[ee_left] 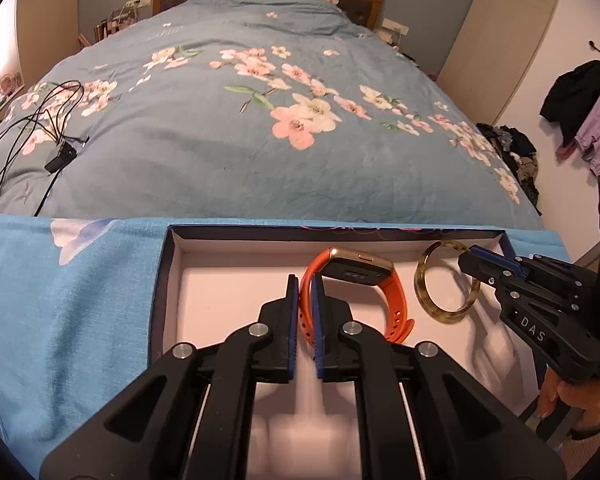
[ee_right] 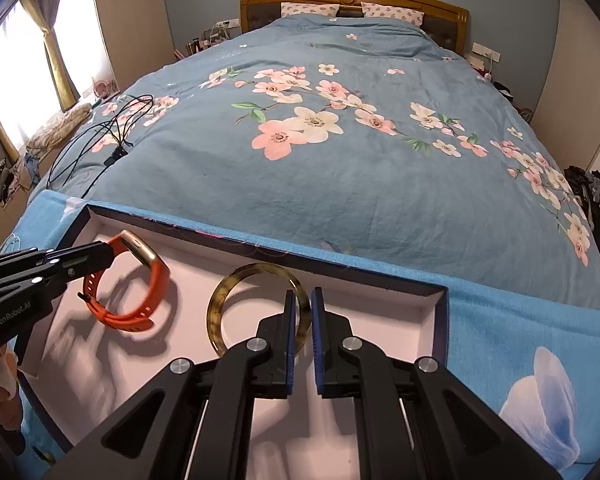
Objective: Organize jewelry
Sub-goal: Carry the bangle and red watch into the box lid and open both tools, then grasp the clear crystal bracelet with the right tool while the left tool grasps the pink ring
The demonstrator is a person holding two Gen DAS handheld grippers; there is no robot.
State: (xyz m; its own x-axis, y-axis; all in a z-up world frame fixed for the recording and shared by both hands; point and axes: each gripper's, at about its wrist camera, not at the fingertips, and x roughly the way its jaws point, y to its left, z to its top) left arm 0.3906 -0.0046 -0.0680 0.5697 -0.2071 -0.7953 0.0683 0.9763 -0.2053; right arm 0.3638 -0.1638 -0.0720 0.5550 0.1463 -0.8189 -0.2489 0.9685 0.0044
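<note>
An orange-strapped watch [ee_left: 396,300] with a gold case hangs inside a shallow dark-walled box [ee_left: 171,248] with a white floor. My left gripper [ee_left: 305,284] is shut on its strap. The right wrist view has the watch [ee_right: 156,280] at the left, with the left gripper [ee_right: 108,254] clamped on it. A translucent amber bangle [ee_left: 419,284] stands upright to the right of the watch, and my right gripper [ee_left: 466,258] pinches its rim. In its own view the right gripper [ee_right: 303,296] is shut on the bangle [ee_right: 214,312] over the box [ee_right: 440,312]. Both pieces cast shadows on the floor.
The box lies on a light-blue cloth [ee_left: 60,300] at the foot of a bed with a blue floral quilt [ee_left: 260,152]. Black cables [ee_left: 56,120] lie on the quilt at the left. Clothes [ee_left: 580,108] hang on the right wall. A hand [ee_left: 560,396] holds the right gripper.
</note>
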